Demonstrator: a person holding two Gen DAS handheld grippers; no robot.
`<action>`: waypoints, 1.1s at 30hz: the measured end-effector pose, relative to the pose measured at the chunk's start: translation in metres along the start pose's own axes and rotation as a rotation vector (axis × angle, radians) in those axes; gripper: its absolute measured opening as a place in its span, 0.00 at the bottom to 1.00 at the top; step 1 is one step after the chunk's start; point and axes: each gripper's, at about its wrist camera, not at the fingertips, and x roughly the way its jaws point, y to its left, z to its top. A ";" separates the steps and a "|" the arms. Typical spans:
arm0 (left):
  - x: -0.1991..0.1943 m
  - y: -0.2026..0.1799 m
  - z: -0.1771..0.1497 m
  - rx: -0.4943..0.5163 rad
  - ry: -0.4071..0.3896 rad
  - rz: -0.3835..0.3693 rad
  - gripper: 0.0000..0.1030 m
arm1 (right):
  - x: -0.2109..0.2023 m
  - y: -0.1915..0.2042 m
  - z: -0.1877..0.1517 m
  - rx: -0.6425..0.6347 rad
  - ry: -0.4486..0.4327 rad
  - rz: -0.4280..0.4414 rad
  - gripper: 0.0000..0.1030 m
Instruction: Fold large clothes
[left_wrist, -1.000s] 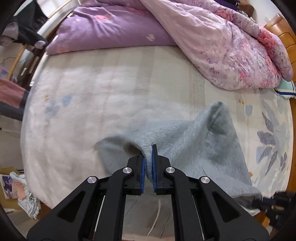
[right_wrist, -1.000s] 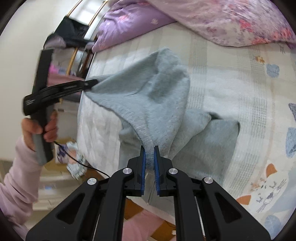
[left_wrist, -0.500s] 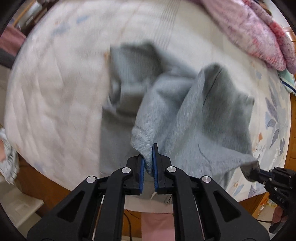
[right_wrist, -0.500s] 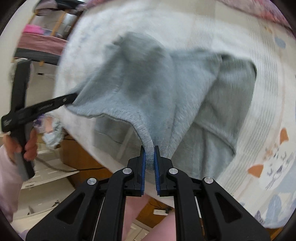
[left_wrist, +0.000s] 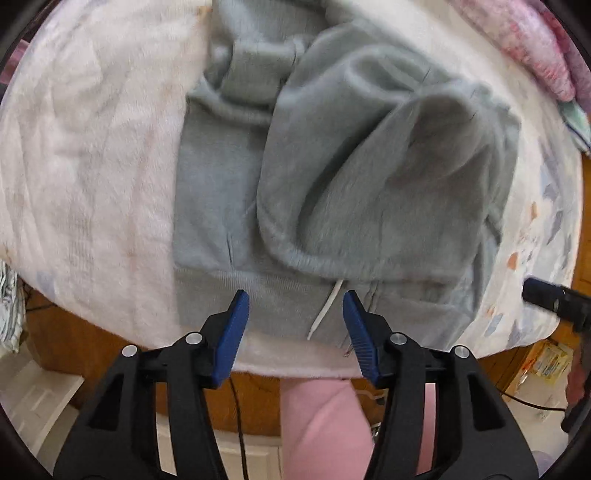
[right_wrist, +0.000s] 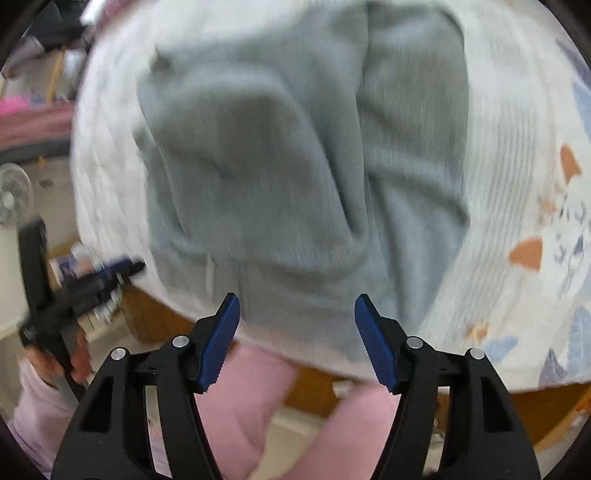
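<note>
– What's on the far left?

– The pale bed cover (left_wrist: 92, 155) runs out to its edge there, and a fan (right_wrist: 14, 195) stands on the floor beyond it

– And your left tongs?

– My left tongs (left_wrist: 295, 308) point down over the near edge of the bed. The jaws are opening, the blue pads stand apart, and nothing is pinched between them. Seen from the other side, my hand (right_wrist: 62, 360) grips their handle

– Where's the garment?

– The grey hoodie (left_wrist: 332, 177) lies on the cover in a loose heap, close to the near edge. One layer is folded over the rest, and its ribbed hem lies just past my left pads. A white drawstring (left_wrist: 325, 310) trails across that hem toward the edge

– And the right tongs?

– My right tongs (right_wrist: 297, 314) are opening too, pads spread, gripping nothing. The hoodie lies beyond them; whether the tips brush the cloth I cannot tell, the view is blurred

– Further right?

– Printed leaves and orange shapes on the cover, and a pink quilt (left_wrist: 535, 48) at the far corner
</note>
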 end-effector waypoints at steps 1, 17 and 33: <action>-0.007 -0.001 0.007 -0.003 -0.025 -0.017 0.52 | -0.010 0.003 0.009 -0.011 -0.068 0.018 0.60; 0.071 -0.050 0.124 0.028 -0.041 -0.150 0.15 | 0.086 0.044 0.112 0.054 -0.143 -0.013 0.10; -0.021 -0.014 0.149 0.019 -0.238 -0.225 0.66 | -0.014 -0.044 0.119 0.270 -0.329 0.213 0.55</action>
